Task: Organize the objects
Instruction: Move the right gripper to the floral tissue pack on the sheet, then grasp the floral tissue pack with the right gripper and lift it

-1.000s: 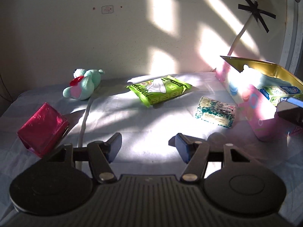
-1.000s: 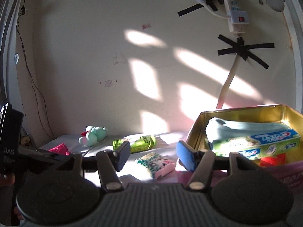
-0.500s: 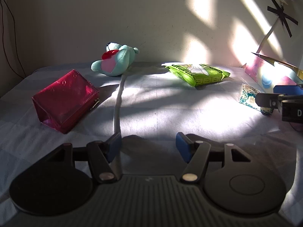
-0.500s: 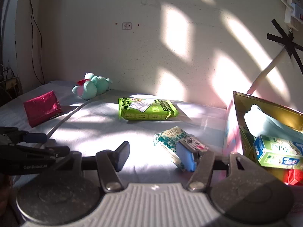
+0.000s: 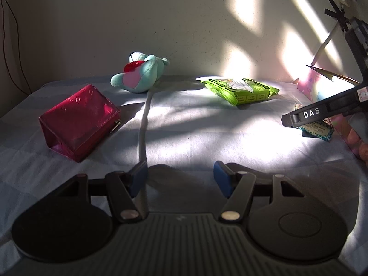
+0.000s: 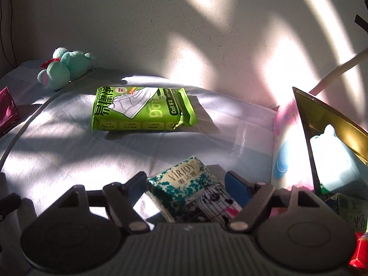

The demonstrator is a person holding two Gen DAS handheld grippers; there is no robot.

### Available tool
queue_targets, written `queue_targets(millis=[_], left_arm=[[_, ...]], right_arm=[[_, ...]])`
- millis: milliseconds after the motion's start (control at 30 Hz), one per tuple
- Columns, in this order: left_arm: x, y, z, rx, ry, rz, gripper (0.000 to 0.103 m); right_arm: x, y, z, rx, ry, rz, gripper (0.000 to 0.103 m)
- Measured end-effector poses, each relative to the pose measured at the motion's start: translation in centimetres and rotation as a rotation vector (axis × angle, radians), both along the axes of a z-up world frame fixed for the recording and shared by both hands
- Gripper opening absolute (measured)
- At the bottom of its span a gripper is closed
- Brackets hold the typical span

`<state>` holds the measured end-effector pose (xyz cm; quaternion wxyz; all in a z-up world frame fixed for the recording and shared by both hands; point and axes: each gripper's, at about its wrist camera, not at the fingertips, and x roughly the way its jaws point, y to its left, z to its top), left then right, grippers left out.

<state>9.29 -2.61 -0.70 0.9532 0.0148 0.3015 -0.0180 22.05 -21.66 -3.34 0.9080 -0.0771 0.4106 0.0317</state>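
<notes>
A teal-patterned tissue pack (image 6: 184, 184) lies on the bed between the open fingers of my right gripper (image 6: 186, 184); neither pad touches it. The pack also shows in the left wrist view (image 5: 318, 130), under the right gripper's body. My left gripper (image 5: 180, 176) is open and empty, low over the sheet. A red pouch (image 5: 79, 120), a teal plush bear (image 5: 140, 73) and a green wipes pack (image 5: 241, 89) lie on the bed ahead of it. The wipes pack (image 6: 140, 110) and the bear (image 6: 63, 69) also show in the right wrist view.
A pink box with a gold inside (image 6: 285, 142) stands open at the right, holding a pale blue cloth (image 6: 333, 161) and small cartons. A grey cord (image 5: 143, 124) runs across the sheet. The wall closes off the back.
My right gripper has dropped and moved forward so its open fingers straddle the tissue pack. My left gripper has moved a little closer to the pouch and bear.
</notes>
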Motion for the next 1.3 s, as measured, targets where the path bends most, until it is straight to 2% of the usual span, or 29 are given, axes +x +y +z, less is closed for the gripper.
queue_targets(millis=[100, 233, 400, 500, 600, 767, 867, 967, 1100, 1233, 1300], left_arm=[[0.0, 0.0, 0.0, 0.000, 0.000, 0.000, 0.066], [-0.1, 0.0, 0.0, 0.000, 0.000, 0.004, 0.067], [-0.1, -0.1, 0.0, 0.001, 0.002, 0.000, 0.069], [-0.1, -0.1, 0.0, 0.001, 0.002, -0.001, 0.069], [-0.1, -0.1, 0.0, 0.002, 0.002, -0.001, 0.069], [-0.1, -0.1, 0.0, 0.001, 0.002, 0.000, 0.069], [-0.1, -0.2, 0.0, 0.000, 0.004, -0.001, 0.070], [-0.4, 0.0, 0.2, -0.003, 0.023, -0.024, 0.071], [-2.4, 0.0, 1.8, -0.118, 0.054, -0.144, 0.070], [-3.7, -1.6, 2.7, -0.162, 0.081, -0.285, 0.068], [-3.7, -2.2, 2.5, -0.197, 0.124, -0.337, 0.060]], right_arm=[[-1.1, 0.0, 0.2, 0.025, 0.001, 0.042, 0.070], [-4.6, 1.6, 0.1, 0.037, -0.026, 0.145, 0.069], [-12.3, 4.9, -0.2, 0.062, -0.074, 0.330, 0.071], [-15.5, 5.9, -0.3, 0.075, -0.107, 0.373, 0.073], [-17.6, 5.4, 0.3, 0.140, -0.162, 0.352, 0.086], [-20.8, 2.9, 1.0, 0.251, -0.244, 0.241, 0.086], [-22.2, 1.2, 0.6, 0.290, -0.224, 0.197, 0.086], [-22.6, 0.5, 0.2, 0.265, -0.207, 0.174, 0.086], [-22.6, -0.6, 0.1, 0.266, -0.195, 0.165, 0.086], [-22.0, -0.6, -0.3, 0.274, -0.173, 0.166, 0.083], [-21.8, -0.4, -0.5, 0.269, -0.166, 0.176, 0.080]])
